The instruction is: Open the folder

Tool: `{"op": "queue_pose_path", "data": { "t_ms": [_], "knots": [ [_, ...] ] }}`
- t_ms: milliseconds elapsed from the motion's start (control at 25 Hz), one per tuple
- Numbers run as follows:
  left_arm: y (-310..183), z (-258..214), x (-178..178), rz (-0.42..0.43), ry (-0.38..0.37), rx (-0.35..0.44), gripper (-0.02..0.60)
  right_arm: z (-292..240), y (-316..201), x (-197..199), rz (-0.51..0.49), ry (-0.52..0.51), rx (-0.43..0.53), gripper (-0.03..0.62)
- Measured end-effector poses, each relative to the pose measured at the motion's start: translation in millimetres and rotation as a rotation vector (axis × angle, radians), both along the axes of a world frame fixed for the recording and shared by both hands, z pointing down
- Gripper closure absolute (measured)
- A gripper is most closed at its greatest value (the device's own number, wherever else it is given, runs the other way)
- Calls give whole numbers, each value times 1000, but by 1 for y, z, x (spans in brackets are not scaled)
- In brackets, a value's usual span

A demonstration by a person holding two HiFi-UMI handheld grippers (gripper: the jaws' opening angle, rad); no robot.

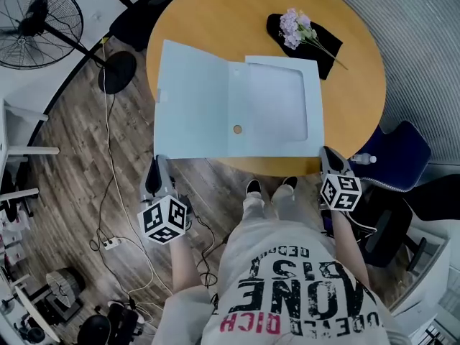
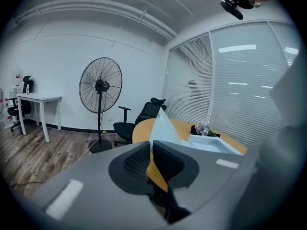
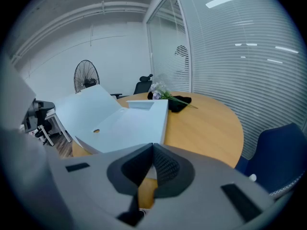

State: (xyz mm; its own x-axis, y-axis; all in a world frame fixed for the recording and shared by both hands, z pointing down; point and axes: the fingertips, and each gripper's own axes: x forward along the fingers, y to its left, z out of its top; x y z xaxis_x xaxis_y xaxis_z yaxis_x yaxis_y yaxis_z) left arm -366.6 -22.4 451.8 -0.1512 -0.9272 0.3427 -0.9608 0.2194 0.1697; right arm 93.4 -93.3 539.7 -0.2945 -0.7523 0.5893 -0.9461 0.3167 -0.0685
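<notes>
A light-blue folder [image 1: 237,113] lies open on the round wooden table [image 1: 215,20], its cover flipped to the left and overhanging the table's near edge. My left gripper [image 1: 154,165] hangs just off the cover's front left corner. In the left gripper view its jaws [image 2: 150,145] stand a narrow slit apart with nothing pressed between them, and the cover [image 2: 163,126] rises right beyond the tips. My right gripper [image 1: 327,153] sits at the folder's front right corner. Its jaws [image 3: 152,147] are closed, with a pale strip of the folder [image 3: 120,123] between the pads.
Purple flowers [image 1: 296,27] lie on a black cloth [image 1: 316,49] at the table's far side. A standing fan [image 1: 36,20] and a black office chair [image 1: 136,13] are at the left, a blue chair [image 1: 399,153] and a bottle [image 1: 363,159] at the right. Cables [image 1: 111,243] run across the floor.
</notes>
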Motion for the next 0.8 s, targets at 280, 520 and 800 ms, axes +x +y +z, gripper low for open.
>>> {"op": "queue_pose_path", "data": {
  "t_ms": [280, 520, 800],
  "knots": [
    [0, 24, -15, -27, -4, -54, 548, -1, 0, 0, 3, 1, -2, 582],
    [-1, 43, -27, -56, 4, -90, 543, 0, -1, -1, -1, 2, -1, 582],
    [-3, 61, -37, -82, 19, -131, 535, 1, -2, -1, 2, 2, -3, 582]
  ]
}}
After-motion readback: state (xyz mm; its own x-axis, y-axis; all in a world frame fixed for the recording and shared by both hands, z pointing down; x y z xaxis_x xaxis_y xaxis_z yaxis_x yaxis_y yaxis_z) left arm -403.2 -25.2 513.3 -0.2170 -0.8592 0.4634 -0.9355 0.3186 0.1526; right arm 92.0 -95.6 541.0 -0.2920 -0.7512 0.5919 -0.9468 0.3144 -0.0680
